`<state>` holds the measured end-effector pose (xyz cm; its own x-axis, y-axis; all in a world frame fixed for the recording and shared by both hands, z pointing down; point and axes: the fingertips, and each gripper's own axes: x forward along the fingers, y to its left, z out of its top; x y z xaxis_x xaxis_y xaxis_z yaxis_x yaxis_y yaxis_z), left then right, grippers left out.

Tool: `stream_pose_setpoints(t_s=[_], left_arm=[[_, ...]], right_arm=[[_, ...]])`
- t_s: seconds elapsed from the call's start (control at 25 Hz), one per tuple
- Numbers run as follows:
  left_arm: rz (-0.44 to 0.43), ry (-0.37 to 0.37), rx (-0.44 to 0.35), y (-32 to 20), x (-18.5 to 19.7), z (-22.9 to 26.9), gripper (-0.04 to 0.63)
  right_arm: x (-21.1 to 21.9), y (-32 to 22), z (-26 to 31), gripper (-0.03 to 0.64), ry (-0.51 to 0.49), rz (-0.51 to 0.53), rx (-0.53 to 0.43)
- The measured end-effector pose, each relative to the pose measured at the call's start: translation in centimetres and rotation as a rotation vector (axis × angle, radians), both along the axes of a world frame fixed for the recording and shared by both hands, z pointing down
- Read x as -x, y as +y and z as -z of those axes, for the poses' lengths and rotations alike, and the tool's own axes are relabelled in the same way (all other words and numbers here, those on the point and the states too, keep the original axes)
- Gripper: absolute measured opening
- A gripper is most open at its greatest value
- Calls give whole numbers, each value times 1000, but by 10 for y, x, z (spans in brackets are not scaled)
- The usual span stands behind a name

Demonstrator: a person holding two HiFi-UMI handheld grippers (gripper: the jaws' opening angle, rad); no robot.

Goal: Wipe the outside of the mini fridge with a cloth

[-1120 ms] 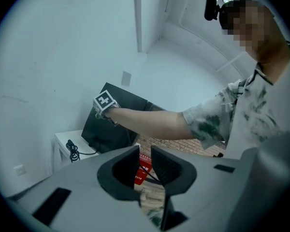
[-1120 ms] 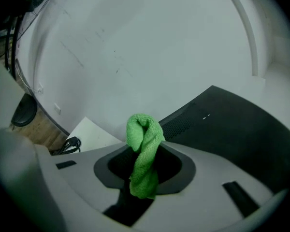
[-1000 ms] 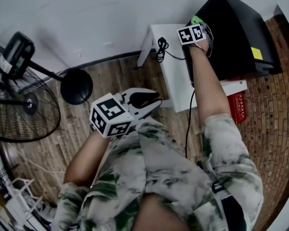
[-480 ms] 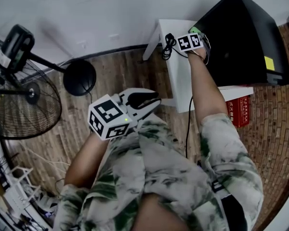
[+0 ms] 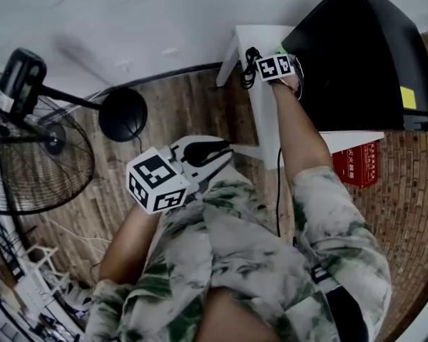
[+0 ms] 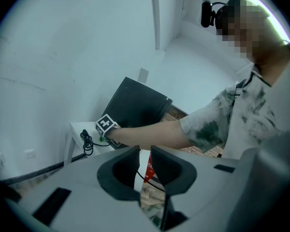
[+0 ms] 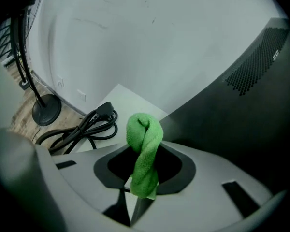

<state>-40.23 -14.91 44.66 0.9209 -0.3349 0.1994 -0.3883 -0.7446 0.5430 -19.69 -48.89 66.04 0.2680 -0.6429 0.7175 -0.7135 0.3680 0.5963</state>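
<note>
The right gripper [image 5: 285, 57] reaches out to the left side of the black mini fridge [image 5: 357, 48], which stands on a white bench [image 5: 260, 109]. Its jaws pinch a twisted green cloth [image 7: 145, 151], held just beside the fridge's side wall; whether the cloth touches it I cannot tell. A coiled black cable [image 7: 89, 126] lies on the bench nearby. The left gripper [image 5: 225, 152] hangs near the person's chest, well apart from the fridge, its jaws a narrow gap apart with nothing between them
</note>
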Motion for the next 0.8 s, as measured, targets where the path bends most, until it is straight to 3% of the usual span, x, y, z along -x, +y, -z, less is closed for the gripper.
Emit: stream_pose_setpoints(t_s=[0.48, 0.8], left_arm=[[-15, -20, -21, -1, -3, 4, 83], [-74, -30, -72, 32, -9, 18, 83]], right_arm=[[8, 22, 7, 117, -202, 12, -33], [23, 88, 38, 117, -375, 38, -95]])
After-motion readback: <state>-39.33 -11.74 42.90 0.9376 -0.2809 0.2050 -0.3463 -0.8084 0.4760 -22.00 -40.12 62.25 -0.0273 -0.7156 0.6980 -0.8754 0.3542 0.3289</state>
